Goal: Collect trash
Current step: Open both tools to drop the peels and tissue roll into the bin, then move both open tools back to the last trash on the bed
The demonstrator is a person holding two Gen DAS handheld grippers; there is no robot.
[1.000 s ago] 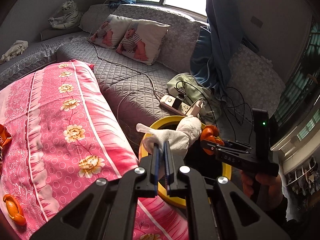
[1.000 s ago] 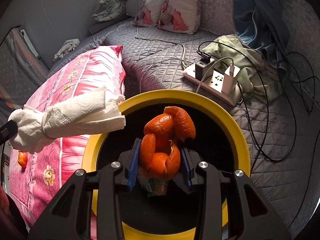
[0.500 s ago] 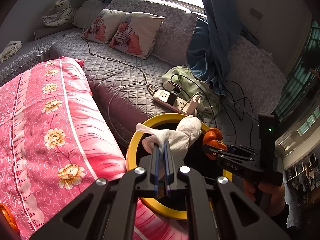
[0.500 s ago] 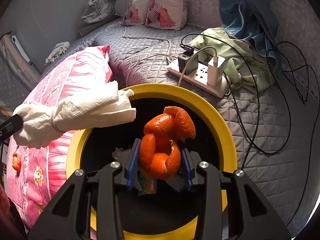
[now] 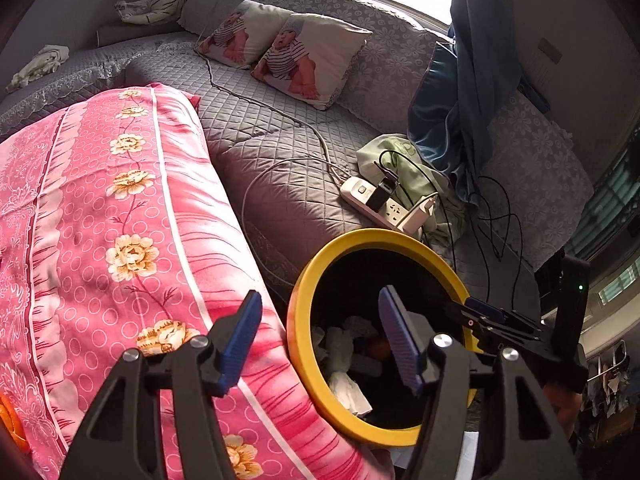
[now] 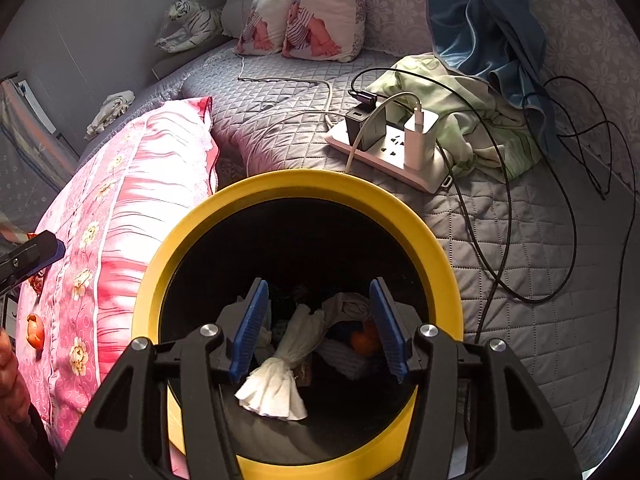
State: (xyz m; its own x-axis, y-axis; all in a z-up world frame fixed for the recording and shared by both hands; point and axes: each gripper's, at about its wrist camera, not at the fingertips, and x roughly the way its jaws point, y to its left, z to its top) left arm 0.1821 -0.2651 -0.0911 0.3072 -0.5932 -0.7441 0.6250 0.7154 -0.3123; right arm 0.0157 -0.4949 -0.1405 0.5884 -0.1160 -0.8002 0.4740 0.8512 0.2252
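Down in the yellow-rimmed bin (image 6: 400, 216): twisted white tissue (image 6: 280, 376), orange peel (image 6: 364, 342), other wads. Above its mouth, right claw (image 6: 318, 330), jaws just opened, apart, nothing between. Left claw (image 5: 320, 336) at the rim, jaws just opened too, apart, empty. Beside the bin, pink floral quilt (image 5: 100, 220) with more peel (image 6: 35, 332); beyond, white power strip (image 6: 392, 152) on the grey bed.

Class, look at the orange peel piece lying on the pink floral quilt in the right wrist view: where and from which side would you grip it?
Probably across the orange peel's curled upper edge, from above: it lies on the soft pink quilt, so a side approach would likely dig into fabric.
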